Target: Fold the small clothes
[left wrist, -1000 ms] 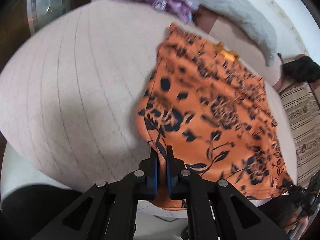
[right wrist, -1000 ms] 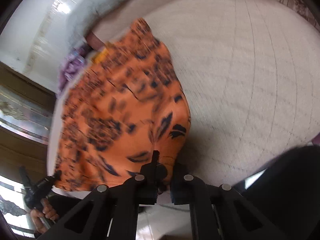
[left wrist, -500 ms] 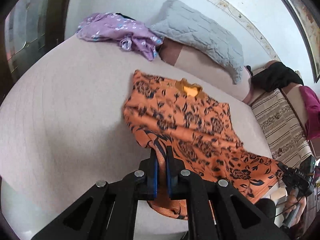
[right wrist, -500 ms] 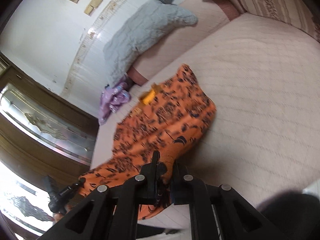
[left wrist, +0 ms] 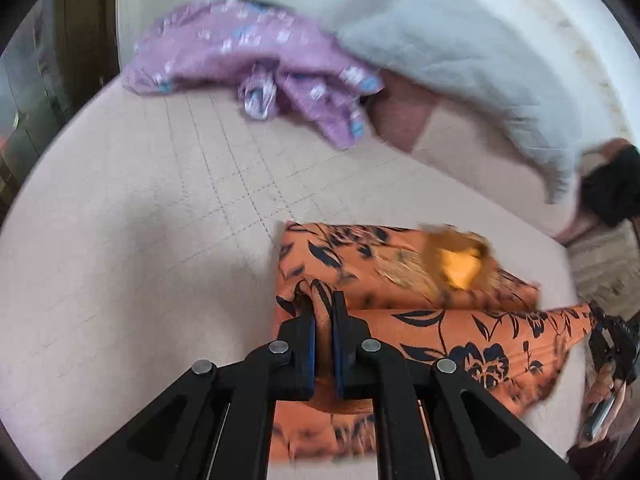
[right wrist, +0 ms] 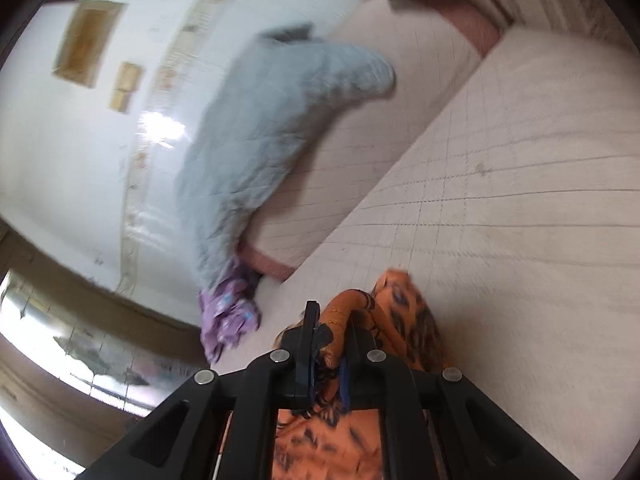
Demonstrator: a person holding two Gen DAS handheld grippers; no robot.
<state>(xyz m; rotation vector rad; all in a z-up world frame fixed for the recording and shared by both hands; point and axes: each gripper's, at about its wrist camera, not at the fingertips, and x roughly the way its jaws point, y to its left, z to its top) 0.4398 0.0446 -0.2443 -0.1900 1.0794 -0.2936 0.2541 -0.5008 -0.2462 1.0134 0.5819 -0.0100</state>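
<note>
Left gripper (left wrist: pixel 322 304) and right gripper (right wrist: pixel 330 320) both clamped on orange cloth garment with dark flower print (left wrist: pixel 404 276), folded on beige quilted bed (left wrist: pixel 120 240); crumpled purple cloth (left wrist: pixel 256 68) at 11 o'clock.

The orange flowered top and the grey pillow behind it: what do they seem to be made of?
The orange flowered top looks like thin, soft woven cloth, matte: it bunches and creases where the left tool pinches it. The grey pillow looks like quilted, padded fabric, with faint stitch lines; blur leaves the fibre unclear.

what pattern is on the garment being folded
Orange garment with dark navy floral print, clearest in the left wrist view.
</note>
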